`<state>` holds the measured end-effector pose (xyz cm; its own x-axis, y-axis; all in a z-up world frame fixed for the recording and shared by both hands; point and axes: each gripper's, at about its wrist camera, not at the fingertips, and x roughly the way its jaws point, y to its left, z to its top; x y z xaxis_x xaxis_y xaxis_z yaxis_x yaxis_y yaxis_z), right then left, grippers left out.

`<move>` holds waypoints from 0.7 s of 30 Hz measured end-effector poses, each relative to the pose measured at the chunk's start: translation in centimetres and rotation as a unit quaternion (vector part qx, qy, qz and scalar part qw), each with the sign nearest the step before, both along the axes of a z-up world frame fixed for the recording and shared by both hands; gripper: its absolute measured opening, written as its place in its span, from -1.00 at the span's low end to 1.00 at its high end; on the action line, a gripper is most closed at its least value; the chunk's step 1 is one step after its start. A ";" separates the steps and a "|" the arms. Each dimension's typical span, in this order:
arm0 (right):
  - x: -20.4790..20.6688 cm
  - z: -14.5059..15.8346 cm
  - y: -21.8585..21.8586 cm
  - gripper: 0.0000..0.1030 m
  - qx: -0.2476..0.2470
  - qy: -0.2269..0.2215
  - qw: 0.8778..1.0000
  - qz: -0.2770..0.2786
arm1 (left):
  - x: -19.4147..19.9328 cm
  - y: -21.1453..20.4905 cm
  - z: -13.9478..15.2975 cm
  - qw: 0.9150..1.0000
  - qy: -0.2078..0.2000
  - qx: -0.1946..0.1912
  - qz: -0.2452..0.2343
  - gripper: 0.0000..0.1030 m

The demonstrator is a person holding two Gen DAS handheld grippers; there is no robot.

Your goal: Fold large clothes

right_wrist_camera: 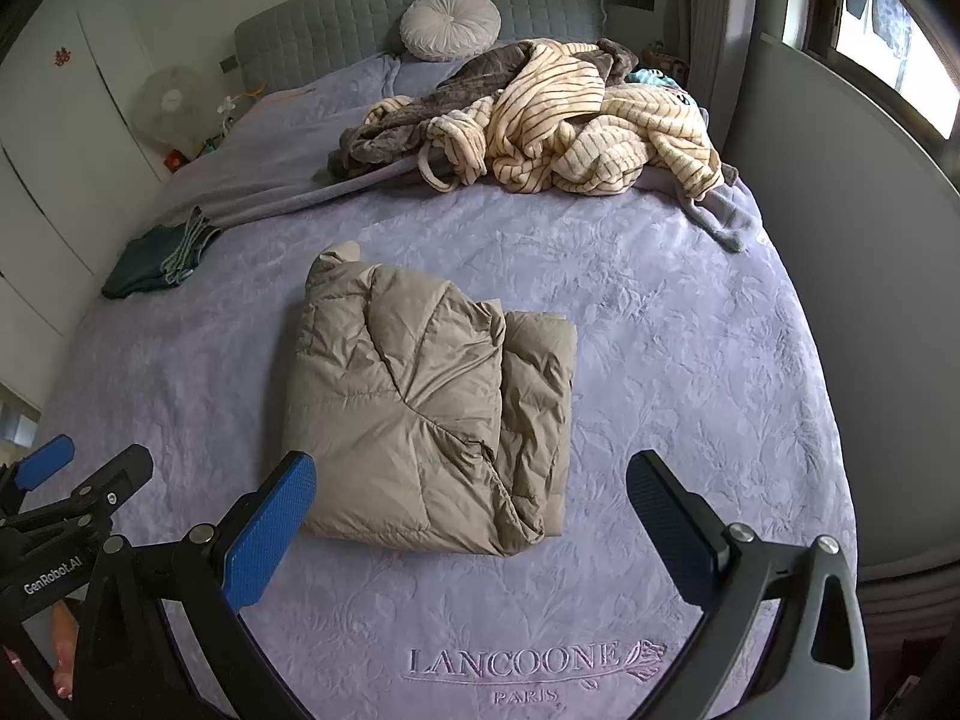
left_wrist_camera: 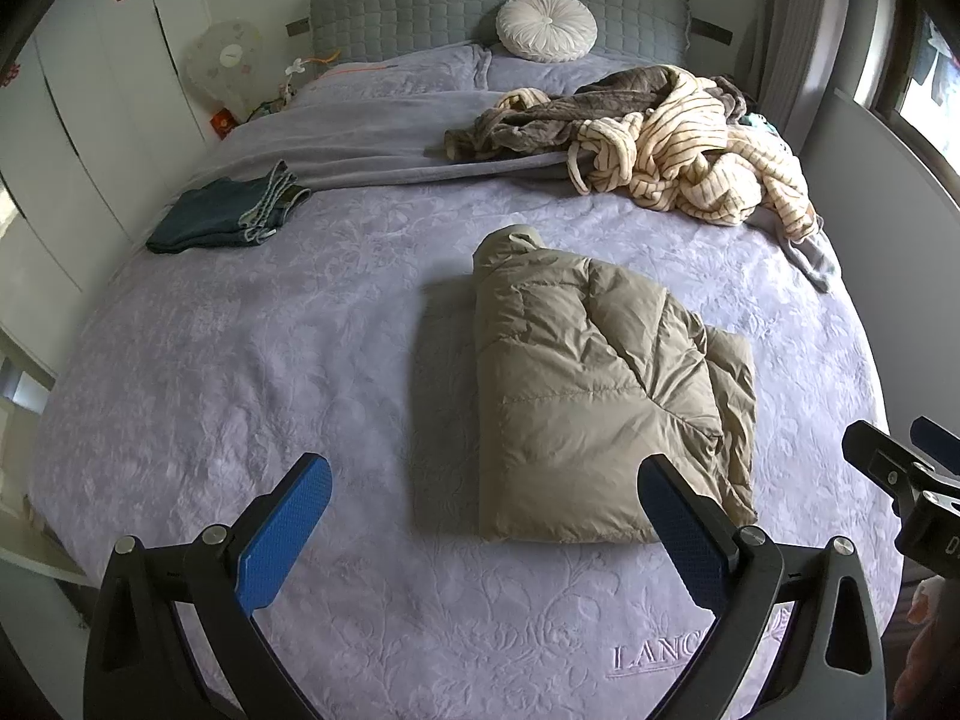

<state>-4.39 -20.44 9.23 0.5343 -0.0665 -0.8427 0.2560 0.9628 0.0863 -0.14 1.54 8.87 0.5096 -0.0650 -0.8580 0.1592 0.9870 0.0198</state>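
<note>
A khaki puffer jacket (left_wrist_camera: 606, 396) lies folded into a thick rectangular bundle at the centre of the frame in the left wrist view, on the lavender embossed bedspread (left_wrist_camera: 240, 360) of a large bed; in the right wrist view the same jacket (right_wrist_camera: 420, 414) sits slightly left of centre. The left gripper (left_wrist_camera: 483, 516) hangs over the near edge of the bed at the bottom of the frame, its blue-padded fingers (left_wrist_camera: 288, 534) spread wide apart and holding nothing; the right-hand finger overlaps the jacket's near corner in the picture, though contact cannot be judged. The right gripper (right_wrist_camera: 471, 510) is likewise at the bottom of its frame, fingers (right_wrist_camera: 270, 534) wide apart and empty, just short of the jacket's near edge. Folded dark jeans (left_wrist_camera: 225, 213) rest at the left edge of the bed. A heap of striped cream and brown robes (left_wrist_camera: 672, 138) lies in the upper right, near a round white cushion (left_wrist_camera: 546, 25) against the grey headboard (left_wrist_camera: 420, 6).
</note>
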 end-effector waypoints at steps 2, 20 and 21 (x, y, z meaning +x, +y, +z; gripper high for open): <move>0.0 0.0 0.0 0.99 0.000 0.000 1.000 -0.001 | 0.1 0.1 0.0 1.000 0.000 0.000 0.000 0.99; 0.1 0.1 -0.3 0.99 0.000 0.000 1.000 0.001 | 0.0 0.0 0.0 1.000 -0.001 0.001 0.000 0.99; 0.1 0.1 -0.3 0.99 0.001 0.001 1.000 0.001 | 0.0 0.1 0.0 1.000 0.000 0.001 0.000 0.99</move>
<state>-4.25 -20.74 9.31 0.5333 -0.0639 -0.8435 0.2536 0.9633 0.0874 -0.16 1.59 8.88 0.5102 -0.0638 -0.8577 0.1594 0.9870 0.0214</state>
